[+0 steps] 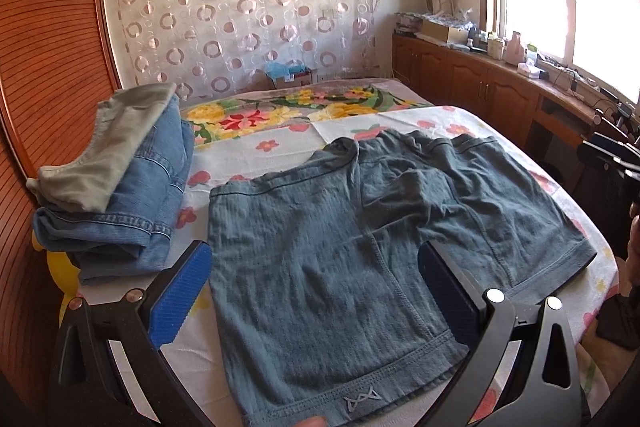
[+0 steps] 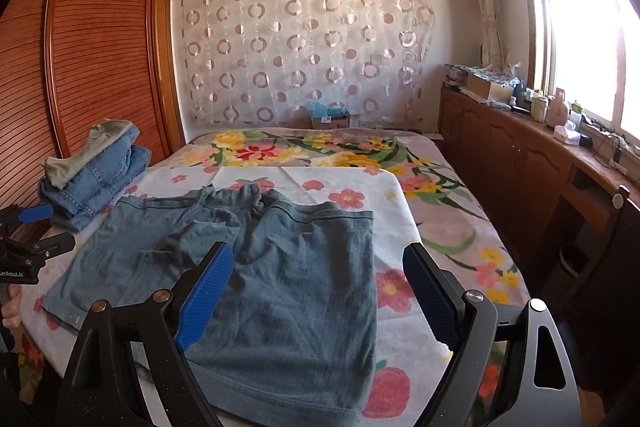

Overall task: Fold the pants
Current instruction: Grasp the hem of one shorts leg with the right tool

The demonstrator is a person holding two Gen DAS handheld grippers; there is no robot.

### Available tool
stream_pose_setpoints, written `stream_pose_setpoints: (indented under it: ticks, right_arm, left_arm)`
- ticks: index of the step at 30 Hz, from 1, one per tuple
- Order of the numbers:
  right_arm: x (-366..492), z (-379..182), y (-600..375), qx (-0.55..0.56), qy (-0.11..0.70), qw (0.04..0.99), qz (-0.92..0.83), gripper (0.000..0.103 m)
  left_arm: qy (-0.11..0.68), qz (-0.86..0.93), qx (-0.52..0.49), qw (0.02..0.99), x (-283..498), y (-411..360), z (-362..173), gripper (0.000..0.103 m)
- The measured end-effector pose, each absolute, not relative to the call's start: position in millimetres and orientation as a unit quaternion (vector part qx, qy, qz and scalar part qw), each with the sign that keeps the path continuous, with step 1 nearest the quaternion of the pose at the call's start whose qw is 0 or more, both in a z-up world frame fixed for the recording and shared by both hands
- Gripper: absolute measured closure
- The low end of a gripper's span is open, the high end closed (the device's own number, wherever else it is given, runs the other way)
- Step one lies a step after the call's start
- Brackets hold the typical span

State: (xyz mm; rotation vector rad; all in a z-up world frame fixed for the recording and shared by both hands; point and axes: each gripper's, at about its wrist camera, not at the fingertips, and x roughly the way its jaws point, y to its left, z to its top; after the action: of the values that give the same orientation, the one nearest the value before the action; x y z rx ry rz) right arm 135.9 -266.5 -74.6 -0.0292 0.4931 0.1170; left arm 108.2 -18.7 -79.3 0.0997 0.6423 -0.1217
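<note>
Nearest the lens, the hem of one leg of the grey-blue shorts [image 1: 320, 247] lay between the blue pads of the left gripper [image 1: 316, 291], whose jaws were spread wide and held nothing. The right gripper [image 2: 318, 301] hovered over the other leg with its jaws likewise spread and empty. The shorts lay flat and unfolded on a flowered sheet [image 2: 340, 187] covering the near part of the bed [image 2: 460, 219], legs toward the person and waistband toward the far side, a little rumpled at the crotch and waist. A stack of folded jeans [image 1: 132, 203] with a pale garment on top sat well to the left, apart from the shorts. The step in hand looked to be the first fold, not yet begun. To do it well, each gripper should probably pinch one edge of a single leg, one near the hem and one near the waistband, taking both layers of cloth, then carry that half across onto the other so the side seams meet. Smoothing the bunched middle beforehand would likely keep the fold flat, since soft knit tends to drag and crease.
</note>
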Motion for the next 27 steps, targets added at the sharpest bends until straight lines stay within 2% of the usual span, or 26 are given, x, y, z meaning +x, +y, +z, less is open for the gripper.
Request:
stream_pose_setpoints:
  ticks: [6, 8, 14, 27]
  right_arm:
    - [163.7, -73.8, -277.8, -0.027, 0.279, 0.958, 0.067, 0.025]
    - [175.5, -75.7, -281.8, -0.027, 0.296, 0.952, 0.074, 0.035]
    - [220.7, -81.1, -306.3, 0.001, 0.355, 0.931, 0.086, 0.051]
    - [276.8, -75.7, -344.6, 0.053, 0.426, 0.901, 0.071, 0.076]
  left_arm:
    - [0.337, -0.072, 0.038, 0.938, 120.1, -13.0, -91.9, 0.000]
    - [0.341, -0.075, 0.035, 0.936, 121.6, -11.0, -95.1, 0.000]
    - [0.360, -0.077, 0.034, 0.929, 125.2, -8.6, -106.9, 0.000]
    - [0.369, -0.084, 0.032, 0.925, 121.7, -7.9, -110.7, 0.000]
